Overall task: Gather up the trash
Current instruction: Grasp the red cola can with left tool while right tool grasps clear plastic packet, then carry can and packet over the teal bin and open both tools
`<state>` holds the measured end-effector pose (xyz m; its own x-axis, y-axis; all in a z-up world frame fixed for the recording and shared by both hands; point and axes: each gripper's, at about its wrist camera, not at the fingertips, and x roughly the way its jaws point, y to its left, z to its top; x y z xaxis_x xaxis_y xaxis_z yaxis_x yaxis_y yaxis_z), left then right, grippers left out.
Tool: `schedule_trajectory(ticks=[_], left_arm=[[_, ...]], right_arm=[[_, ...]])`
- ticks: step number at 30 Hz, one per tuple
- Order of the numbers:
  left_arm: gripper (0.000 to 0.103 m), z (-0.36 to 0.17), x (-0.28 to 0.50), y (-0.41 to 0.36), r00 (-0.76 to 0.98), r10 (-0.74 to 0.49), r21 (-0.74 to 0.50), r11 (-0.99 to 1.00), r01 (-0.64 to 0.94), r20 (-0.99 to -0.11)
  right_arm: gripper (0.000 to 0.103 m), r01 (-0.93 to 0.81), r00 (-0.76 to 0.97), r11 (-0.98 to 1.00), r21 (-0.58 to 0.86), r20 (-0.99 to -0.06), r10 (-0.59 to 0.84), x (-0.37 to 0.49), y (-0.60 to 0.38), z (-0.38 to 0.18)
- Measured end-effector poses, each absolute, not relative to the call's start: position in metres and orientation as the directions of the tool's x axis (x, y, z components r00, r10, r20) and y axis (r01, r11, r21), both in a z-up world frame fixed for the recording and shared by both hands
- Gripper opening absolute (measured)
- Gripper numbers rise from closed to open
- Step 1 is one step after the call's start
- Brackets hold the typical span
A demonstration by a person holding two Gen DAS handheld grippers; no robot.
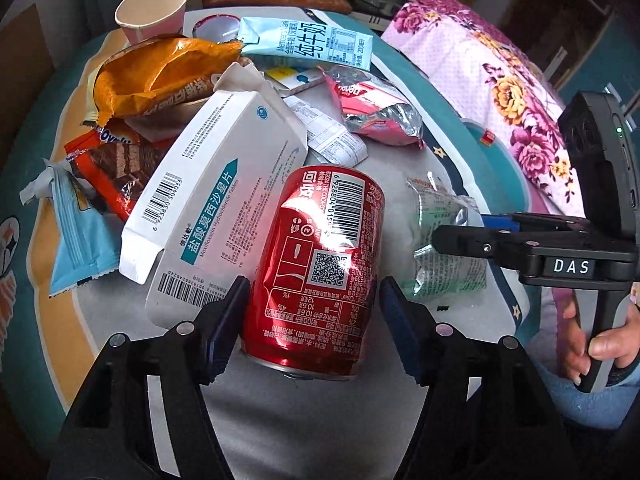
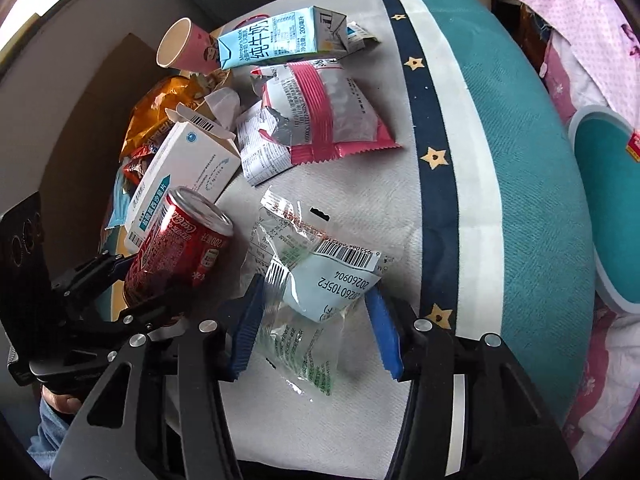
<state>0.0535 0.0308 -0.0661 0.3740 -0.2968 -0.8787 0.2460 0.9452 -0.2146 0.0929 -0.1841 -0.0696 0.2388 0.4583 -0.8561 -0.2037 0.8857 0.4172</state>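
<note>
While the left gripper [image 1: 312, 300] is held wide open, a dented red soda can [image 1: 320, 264] is framed between its 2 blue-padded fingers [image 1: 228, 320], lying on its side; a gap shows at the right pad, and contact at the left pad cannot be told. The right gripper [image 2: 316, 320] is likewise spread apart, and a clear crumpled plastic wrapper [image 2: 304, 300] with a barcode label is bracketed by its fingers [image 2: 248, 328], the left pad just at the wrapper's edge (no clamping is seen). In the left wrist view the right gripper's body [image 1: 560, 248], marked DAS, is seen near the same wrapper [image 1: 444, 240], with a hand [image 1: 592, 344] wrapped on its handle.

Behind the can, a white medicine box [image 1: 216, 200] with open flaps is leaned against a heap of litter: an orange snack bag [image 1: 160, 76], a chocolate wafer wrapper [image 1: 116, 168], a light blue packet [image 1: 76, 240], a pink and silver pouch [image 1: 376, 112], a printed leaflet [image 1: 332, 136], a blue milk carton [image 1: 308, 44] lying flat and a pink paper cup [image 1: 152, 8] tipped over.

All of it is spread on a grey cloth [image 2: 360, 192] bordered by a navy band with stars [image 2: 436, 160] and teal fabric [image 2: 520, 184]. A floral pink quilt [image 1: 492, 80] is seen beyond.
</note>
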Motion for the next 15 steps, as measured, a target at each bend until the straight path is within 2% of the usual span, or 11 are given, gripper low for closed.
schedule_trajectory(ticks=[9,15], left_arm=[[0.064,-0.033,0.041,0.004,0.426,-0.294,-0.195,0.946,0.260,-0.856],[0.064,-0.006,0.053,-0.037,0.440,-0.320,-0.185,0.928,0.322,-0.839]], right_arm=[[0.048,-0.150,0.357,0.913,0.379,-0.841,0.407,0.088,-0.242,-0.041],[0.048,-0.074,0.472,0.936,0.344,-0.815,0.337,0.089,-0.313,-0.011]])
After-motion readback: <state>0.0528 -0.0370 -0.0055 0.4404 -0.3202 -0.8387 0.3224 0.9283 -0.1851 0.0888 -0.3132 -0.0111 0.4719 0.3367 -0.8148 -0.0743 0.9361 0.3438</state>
